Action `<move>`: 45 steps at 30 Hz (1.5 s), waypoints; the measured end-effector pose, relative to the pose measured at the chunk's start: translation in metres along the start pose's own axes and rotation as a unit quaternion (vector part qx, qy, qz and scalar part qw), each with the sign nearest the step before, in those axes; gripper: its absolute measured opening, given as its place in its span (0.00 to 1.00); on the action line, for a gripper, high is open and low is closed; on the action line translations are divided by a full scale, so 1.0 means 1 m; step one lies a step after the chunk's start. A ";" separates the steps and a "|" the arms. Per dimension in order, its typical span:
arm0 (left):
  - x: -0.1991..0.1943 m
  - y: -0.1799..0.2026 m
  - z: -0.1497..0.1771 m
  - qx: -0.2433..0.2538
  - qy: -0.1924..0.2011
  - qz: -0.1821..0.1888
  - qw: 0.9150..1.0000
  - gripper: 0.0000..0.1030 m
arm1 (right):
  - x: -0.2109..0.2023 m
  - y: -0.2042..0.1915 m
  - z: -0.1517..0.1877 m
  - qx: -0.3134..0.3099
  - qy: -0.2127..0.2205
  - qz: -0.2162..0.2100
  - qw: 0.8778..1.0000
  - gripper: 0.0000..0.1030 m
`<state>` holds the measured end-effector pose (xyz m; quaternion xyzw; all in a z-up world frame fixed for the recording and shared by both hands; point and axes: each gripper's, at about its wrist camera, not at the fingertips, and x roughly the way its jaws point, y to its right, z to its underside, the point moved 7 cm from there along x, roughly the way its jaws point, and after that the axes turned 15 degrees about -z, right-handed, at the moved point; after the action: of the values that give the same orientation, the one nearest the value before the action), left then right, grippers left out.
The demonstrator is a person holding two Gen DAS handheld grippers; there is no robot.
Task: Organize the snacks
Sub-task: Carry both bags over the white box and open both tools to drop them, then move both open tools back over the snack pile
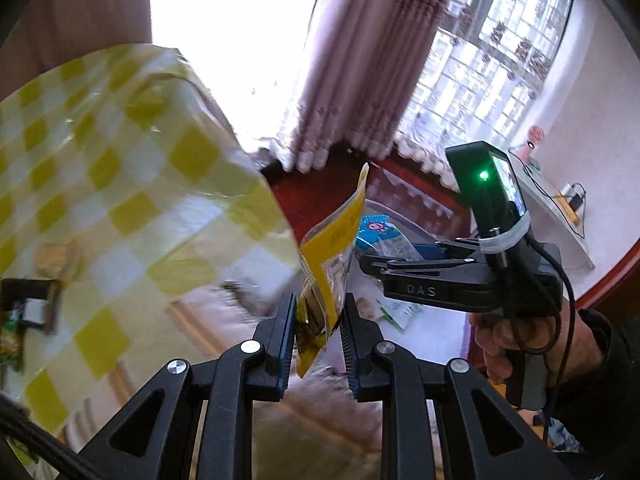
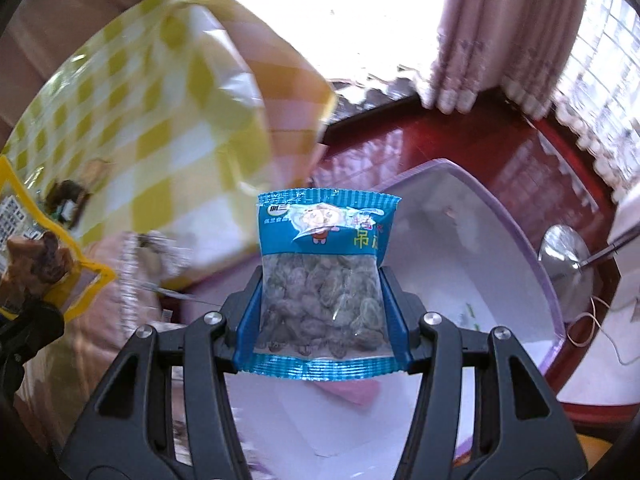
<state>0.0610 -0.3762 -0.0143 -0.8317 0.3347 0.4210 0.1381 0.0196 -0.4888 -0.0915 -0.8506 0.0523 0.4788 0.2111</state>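
Observation:
My left gripper [image 1: 319, 320] is shut on a yellow snack packet [image 1: 334, 256], held upright in the air; the packet also shows at the left edge of the right wrist view [image 2: 36, 256]. My right gripper [image 2: 322, 292] is shut on a blue packet of raisins [image 2: 324, 268], held above a white bin with a purple rim [image 2: 532, 264]. In the left wrist view the right gripper [image 1: 376, 264] reaches in from the right with the blue packet [image 1: 380, 236]. A large yellow-and-white checked bag [image 1: 132, 208] hangs at the left, also in the right wrist view [image 2: 168, 112].
A dark red wooden surface [image 2: 460, 140] lies under the bin. A metal lamp base [image 2: 564, 256] and cables sit at the right. Pink curtains [image 1: 360, 60] and a window stand behind. More packets [image 1: 396, 312] lie in the bin.

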 end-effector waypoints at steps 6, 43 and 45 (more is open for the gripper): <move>0.021 0.028 0.003 0.018 -0.035 0.012 0.999 0.22 | 0.000 0.035 0.009 0.028 -0.011 0.019 0.999 0.56; 0.024 -0.014 0.009 -0.069 -0.055 0.000 0.996 0.46 | -0.009 0.029 0.001 0.033 0.004 0.029 0.999 0.69; 0.017 -0.035 0.012 -0.096 -0.048 -0.013 0.994 0.47 | -0.008 0.016 -0.002 0.022 0.006 0.020 1.000 0.69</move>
<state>0.0845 -0.3513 -0.0368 -0.8241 0.2748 0.4891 0.0786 0.0127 -0.5045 -0.0890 -0.8472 0.0817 0.4767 0.2199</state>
